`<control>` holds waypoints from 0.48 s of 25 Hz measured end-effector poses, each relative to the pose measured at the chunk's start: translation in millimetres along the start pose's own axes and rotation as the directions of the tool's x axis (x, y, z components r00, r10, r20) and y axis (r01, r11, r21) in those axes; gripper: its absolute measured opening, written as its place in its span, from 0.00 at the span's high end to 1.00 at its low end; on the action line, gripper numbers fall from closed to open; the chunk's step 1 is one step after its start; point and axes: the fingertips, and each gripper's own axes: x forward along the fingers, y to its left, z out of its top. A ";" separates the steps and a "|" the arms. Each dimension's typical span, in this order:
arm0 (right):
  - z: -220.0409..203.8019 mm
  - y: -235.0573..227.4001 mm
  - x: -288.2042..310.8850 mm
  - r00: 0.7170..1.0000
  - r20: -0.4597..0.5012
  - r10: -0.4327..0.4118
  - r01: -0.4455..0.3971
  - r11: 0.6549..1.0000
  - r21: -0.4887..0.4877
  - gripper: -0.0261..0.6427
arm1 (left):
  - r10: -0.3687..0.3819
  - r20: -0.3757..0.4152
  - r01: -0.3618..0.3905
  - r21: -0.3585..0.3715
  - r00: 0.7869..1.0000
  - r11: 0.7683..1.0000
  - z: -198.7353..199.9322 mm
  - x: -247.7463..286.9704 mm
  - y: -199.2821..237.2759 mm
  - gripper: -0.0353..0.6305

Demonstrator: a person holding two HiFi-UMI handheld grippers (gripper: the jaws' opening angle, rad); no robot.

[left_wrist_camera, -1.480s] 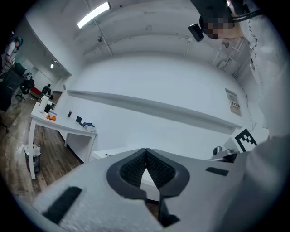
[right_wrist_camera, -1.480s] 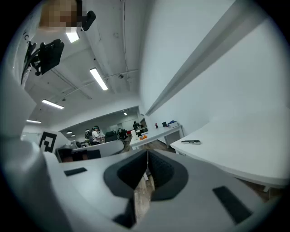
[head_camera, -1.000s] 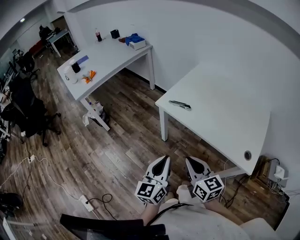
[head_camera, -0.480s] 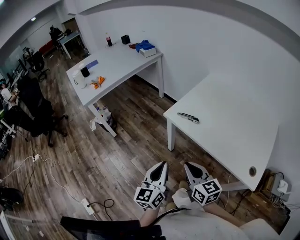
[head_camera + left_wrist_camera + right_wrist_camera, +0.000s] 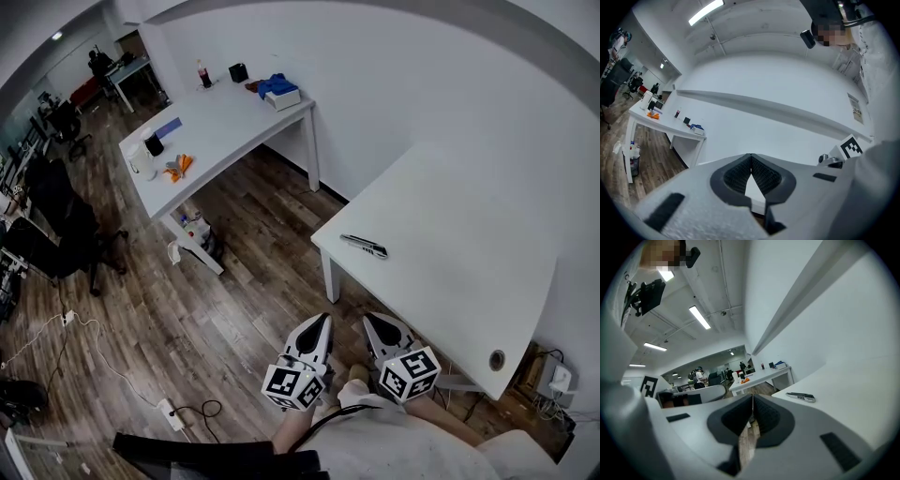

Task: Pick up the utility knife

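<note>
Knife position: slim grey-and-black utility knife lies near the corner of the white rectangular table, well apart from both grippers. Of the gripper views, only the right one catches it. Jaws of left gripper and right gripper pressed together, nothing held

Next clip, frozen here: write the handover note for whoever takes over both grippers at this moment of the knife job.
Left gripper: jaws shut, empty, held low in front of the person, short of the table.
Right gripper: jaws shut, empty, beside the left one.
Utility knife: lies flat on the white table, near the corner closest to the grippers, with nothing touching it.
Done: nothing gripped yet.
Left: bring a gripper to the knife (the right looks better placed), open its jaws, close on the knife and lift.
</note>
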 end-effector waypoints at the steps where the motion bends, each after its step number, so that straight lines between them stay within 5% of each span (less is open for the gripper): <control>1: 2.3 -7.3 2.1 1.000 -0.001 0.000 0.000 1.000 0.005 0.95 | 0.000 -0.002 0.000 -0.001 1.000 1.000 -0.1 7.9 0.2 0.94; 12: 26.8 -60.2 20.8 0.999 0.032 0.008 -0.008 1.000 0.015 0.95 | 0.014 -0.050 -0.013 0.038 0.999 0.999 -1.9 70.9 0.6 0.94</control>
